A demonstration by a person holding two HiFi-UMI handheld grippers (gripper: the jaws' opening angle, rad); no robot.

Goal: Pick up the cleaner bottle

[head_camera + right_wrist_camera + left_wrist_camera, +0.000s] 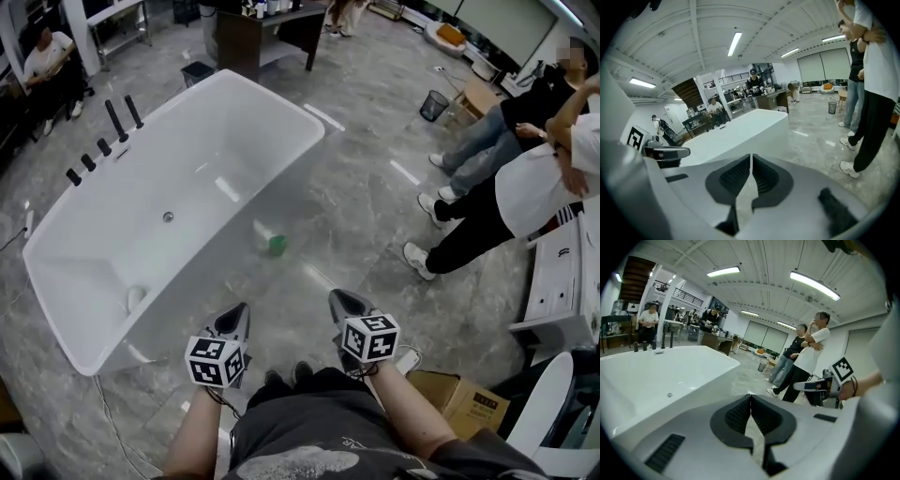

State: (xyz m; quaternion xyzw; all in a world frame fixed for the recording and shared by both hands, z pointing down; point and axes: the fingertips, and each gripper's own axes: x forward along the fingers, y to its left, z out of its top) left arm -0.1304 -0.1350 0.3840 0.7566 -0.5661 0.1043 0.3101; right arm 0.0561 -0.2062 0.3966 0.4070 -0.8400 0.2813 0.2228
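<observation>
Floor (375, 178): glossy grey marble-look tiles, the surface everything stands on.
Room: big open hall with white ceiling beams and strip lights; a dark counter (253, 37) at the far end.
Bathtub (112, 281): large white freestanding tub, set at a slant on the left, black taps (103, 141) on its far rim.
People: two standing (525, 187) at the right, one seated (47, 58) far left.
Cabinet (562, 281): white, at the right edge.
Box (464, 398): cardboard, on the floor by the right arm.
Bin (433, 105): small, dark, far right.
Bottle (270, 239): small, pale body with a green end, seems to lie on its side on the floor just beside the tub's near wall, ahead of both grippers.
Open room: bare floor between the tub wall and the standing people; the tub wall hems in the bottle's left.
Left gripper (242, 309): fingers (740, 413) pressed together, nothing in them, well short of the bottle.
Right gripper (336, 298): fingers (764, 176) also together, empty.
</observation>
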